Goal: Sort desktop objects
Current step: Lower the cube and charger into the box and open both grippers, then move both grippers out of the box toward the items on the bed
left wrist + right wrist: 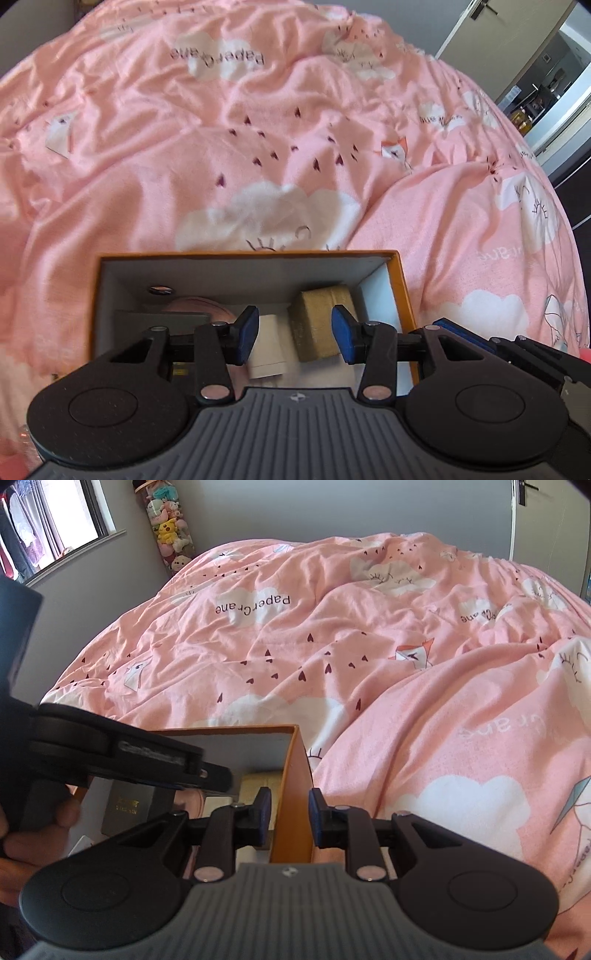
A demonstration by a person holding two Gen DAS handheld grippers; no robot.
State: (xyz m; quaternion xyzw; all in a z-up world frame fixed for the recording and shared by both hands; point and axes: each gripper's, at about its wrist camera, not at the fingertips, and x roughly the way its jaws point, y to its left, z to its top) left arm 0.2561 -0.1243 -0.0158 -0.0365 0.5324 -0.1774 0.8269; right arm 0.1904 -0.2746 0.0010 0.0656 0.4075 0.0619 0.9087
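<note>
An orange box [243, 254] with a white inside sits on the pink duvet. It holds a tan block [321, 325], a small white box [267, 350], a grey box [159, 319], a pink round item [199, 306] and a small shiny disc [161, 290]. My left gripper [295, 332] hangs open over the box with nothing between its blue pads. My right gripper [290, 812] straddles the box's right wall [291, 775], one pad inside and one outside, shut on it. A hand [37, 819] holds the left gripper's body [129, 760] in the right wrist view.
The rumpled pink duvet [369, 646] covers the whole bed and bulges up to the right of the box [461, 229]. A clear tube of plush toys [170, 528] and a window [55, 517] stand at the far left wall. A doorway [546, 85] lies far right.
</note>
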